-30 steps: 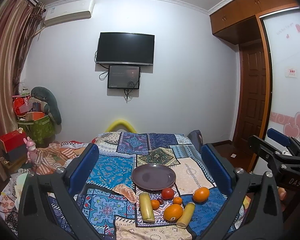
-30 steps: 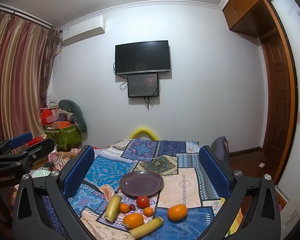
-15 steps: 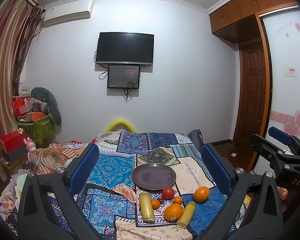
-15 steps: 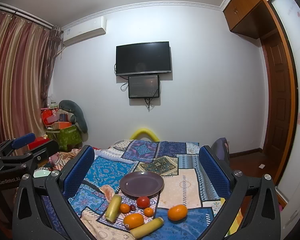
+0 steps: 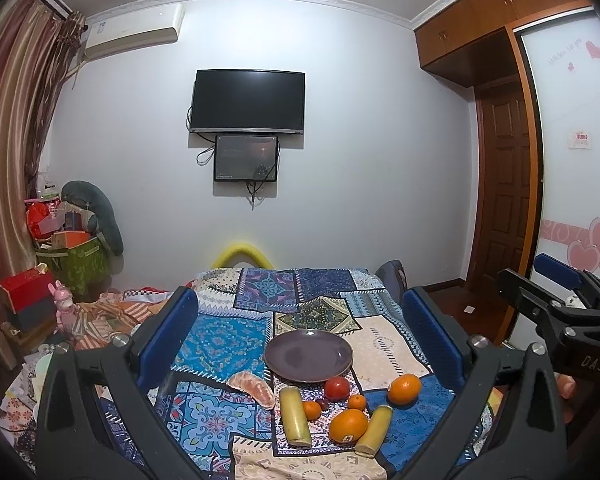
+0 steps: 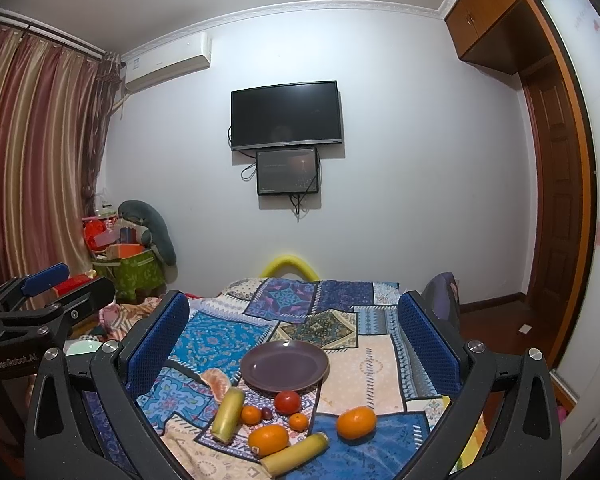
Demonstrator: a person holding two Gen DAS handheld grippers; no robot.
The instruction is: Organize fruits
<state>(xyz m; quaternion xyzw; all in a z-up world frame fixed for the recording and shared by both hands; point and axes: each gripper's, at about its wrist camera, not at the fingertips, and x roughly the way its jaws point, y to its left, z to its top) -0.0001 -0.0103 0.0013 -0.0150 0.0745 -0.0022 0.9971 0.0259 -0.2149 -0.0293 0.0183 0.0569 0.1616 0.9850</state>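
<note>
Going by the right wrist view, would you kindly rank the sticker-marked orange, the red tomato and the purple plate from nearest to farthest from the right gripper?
1. Sticker-marked orange: nearest, low in the view, between the open right gripper fingers.
2. Red tomato: middle, just before the plate's near rim.
3. Purple plate: farthest, empty, at the cloth's centre.

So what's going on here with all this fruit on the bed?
A person holds two grippers over a patchwork blanket, both open and holding nothing: the left gripper and the right gripper. The purple plate is bare. The fruit lies loose just in front of it: a tomato, several oranges and two yellowish pieces. Nothing has been sorted yet.
</note>
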